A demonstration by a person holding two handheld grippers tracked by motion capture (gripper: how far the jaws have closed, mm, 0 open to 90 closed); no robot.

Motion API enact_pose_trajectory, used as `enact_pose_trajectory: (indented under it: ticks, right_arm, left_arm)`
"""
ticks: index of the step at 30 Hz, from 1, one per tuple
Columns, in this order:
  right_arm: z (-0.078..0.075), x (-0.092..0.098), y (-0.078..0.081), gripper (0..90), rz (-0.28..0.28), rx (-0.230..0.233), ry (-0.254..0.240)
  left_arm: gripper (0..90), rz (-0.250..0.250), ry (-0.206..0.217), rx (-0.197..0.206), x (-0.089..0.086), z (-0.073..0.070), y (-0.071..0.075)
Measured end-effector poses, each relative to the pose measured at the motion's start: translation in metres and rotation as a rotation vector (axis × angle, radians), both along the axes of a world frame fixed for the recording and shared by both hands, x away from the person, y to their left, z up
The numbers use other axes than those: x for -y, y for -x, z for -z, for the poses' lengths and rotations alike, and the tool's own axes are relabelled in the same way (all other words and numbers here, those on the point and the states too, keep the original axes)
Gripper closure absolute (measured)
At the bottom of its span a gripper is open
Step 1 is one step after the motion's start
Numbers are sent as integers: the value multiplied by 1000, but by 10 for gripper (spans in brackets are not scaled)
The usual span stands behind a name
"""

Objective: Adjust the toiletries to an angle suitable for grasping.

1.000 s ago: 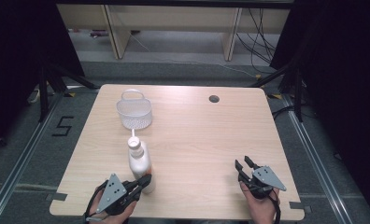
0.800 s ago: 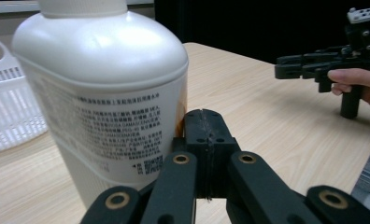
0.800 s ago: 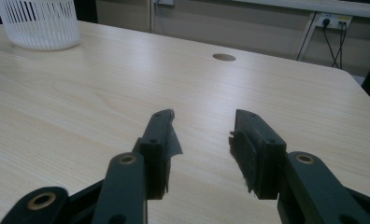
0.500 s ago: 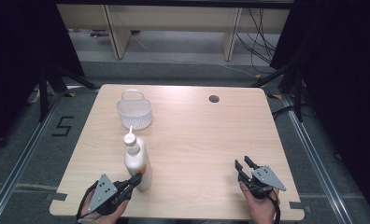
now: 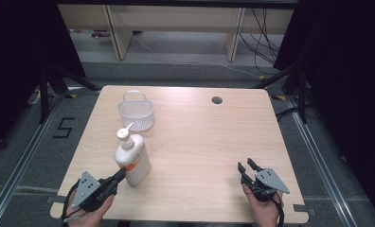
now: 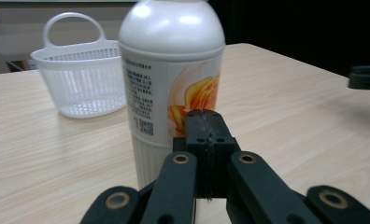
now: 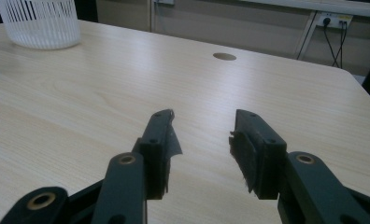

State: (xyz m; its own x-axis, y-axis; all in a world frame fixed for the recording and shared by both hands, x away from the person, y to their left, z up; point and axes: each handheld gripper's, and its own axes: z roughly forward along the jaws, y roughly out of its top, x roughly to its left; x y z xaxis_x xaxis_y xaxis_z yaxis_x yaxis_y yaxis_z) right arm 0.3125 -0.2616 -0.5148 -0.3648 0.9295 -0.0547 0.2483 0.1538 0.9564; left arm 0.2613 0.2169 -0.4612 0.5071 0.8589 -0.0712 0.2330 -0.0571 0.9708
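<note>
Your left gripper (image 5: 120,176) sits at the near-left corner of the table (image 5: 204,142) with its jaws pressed fully together, holding nothing — the closed tips rest right at the foot of the lotion bottle (image 5: 131,158), touching it or nearly so; the high view is too coarse to say which. The bottle stands upright near that corner, pump head (image 5: 124,133) at the top, with the white basket (image 5: 136,111) well apart behind it. Your right gripper (image 7: 202,135) hovers low over bare wood at the near-right, jaws spread with nothing between them.

Treat the bottle as a stiff plastic shell, probably fairly heavy if it is full, and top-heavy enough to tip under a push low down. Its body is smooth and glossy, so expect the pads to slide on the rounded shoulder. Take it across the straight, labelled middle (image 6: 171,88) of the body — that is the widest grip but the flattest one — and square the jaws to it. Leave the pump alone: it is thin, may swivel, and gives you no firm purchase. The basket looks light and slightly flexible, so it may shift when the bottle goes in.
</note>
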Motion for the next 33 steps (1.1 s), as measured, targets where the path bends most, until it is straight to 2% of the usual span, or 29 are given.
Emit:
enact_pose_trajectory:
  ticks: [2, 4, 5, 8, 11, 13, 17, 22, 26, 27, 30, 33]
  right_arm:
    - [0, 0, 0, 580, -2, -2, -1]
    - [0, 0, 0, 580, -1, 2, -1]
    - [0, 0, 0, 580, -1, 2, -1]
    - [0, 0, 0, 579, -2, 2, -2]
    - [0, 0, 1, 579, -1, 0, -2]
    - [0, 0, 0, 578, -15, 0, -5]
    - [0, 0, 1, 578, -1, 0, 2]
    - [0, 0, 0, 578, -15, 0, -3]
    - [-1, 0, 2, 577, 3, -12, 0]
    - [0, 0, 2, 577, 7, -1, -6]
    - [0, 0, 2, 577, 9, 4, -3]
    - [0, 0, 2, 578, 5, 1, -8]
  left_arm:
    - [899, -26, 16, -6, -7, 0, -6]
    - [899, -25, 16, 2, -9, 1, -9]
    - [899, -44, 9, -10, -11, 0, -10]
    - [899, -69, 20, -9, -16, 2, -18]
    - [899, -101, 31, -26, -22, 3, -23]
    - [898, -105, 34, -20, -23, 3, -27]
    - [898, -126, 46, -22, -22, 3, -32]
    - [898, -144, 42, -28, -23, 3, -40]
    - [898, -164, 47, -47, -25, 4, -51]
    - [898, -165, 50, -50, -25, 4, -53]
    - [898, -167, 55, -34, -25, 5, -51]
    - [898, -168, 48, -15, -23, 3, -37]
